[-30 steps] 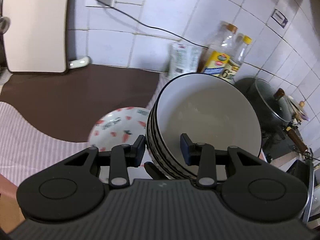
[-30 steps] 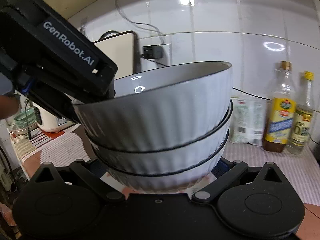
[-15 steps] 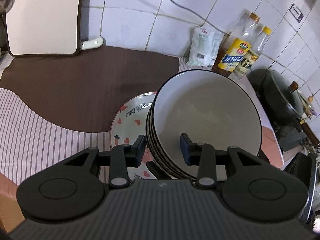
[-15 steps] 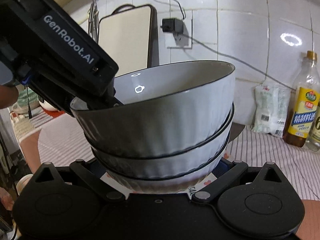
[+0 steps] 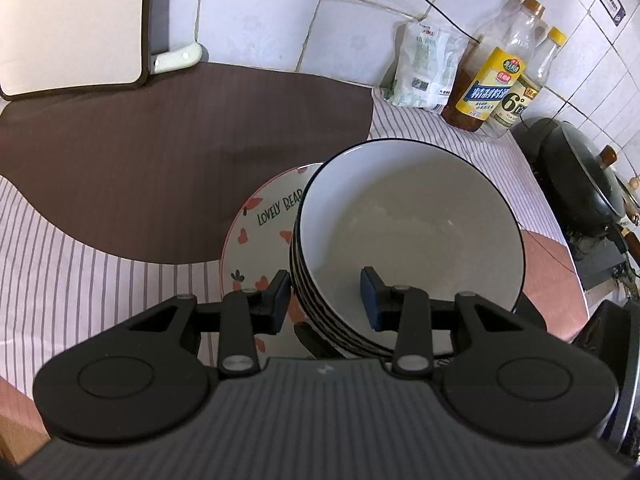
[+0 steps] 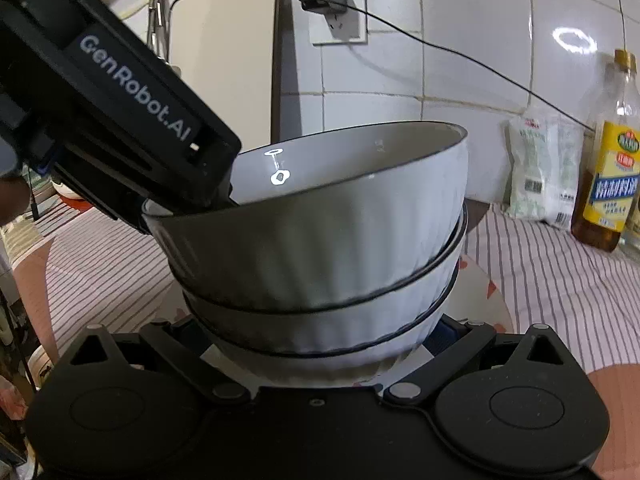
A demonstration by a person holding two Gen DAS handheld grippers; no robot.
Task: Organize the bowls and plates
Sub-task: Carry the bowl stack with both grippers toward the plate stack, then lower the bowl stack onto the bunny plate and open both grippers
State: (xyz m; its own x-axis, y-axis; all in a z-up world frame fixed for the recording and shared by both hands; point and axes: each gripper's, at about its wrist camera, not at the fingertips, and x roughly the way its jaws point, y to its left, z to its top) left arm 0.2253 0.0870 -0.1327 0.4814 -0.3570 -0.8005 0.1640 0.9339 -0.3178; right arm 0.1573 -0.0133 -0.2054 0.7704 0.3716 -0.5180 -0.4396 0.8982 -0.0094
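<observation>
So I've got the bowl stack (image 5: 408, 236) pinched at its 6 o'clock rim by my left gripper (image 5: 325, 300), right gripper (image 6: 320, 344) wide around its base. Since a second ago, it's dropped closer over the heart plate (image 5: 264, 220), which peeks out at 9 o'clock.

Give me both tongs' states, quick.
Left tongs: closed on the bowl stack rim.
Right tongs: spread around the stack's base; pads hidden, grip cannot be told.

The right gripper's fingertips (image 6: 320, 344) are hidden behind the stacked bowls (image 6: 320, 248); the heart-patterned plate (image 5: 260, 236) is largely covered.
</observation>
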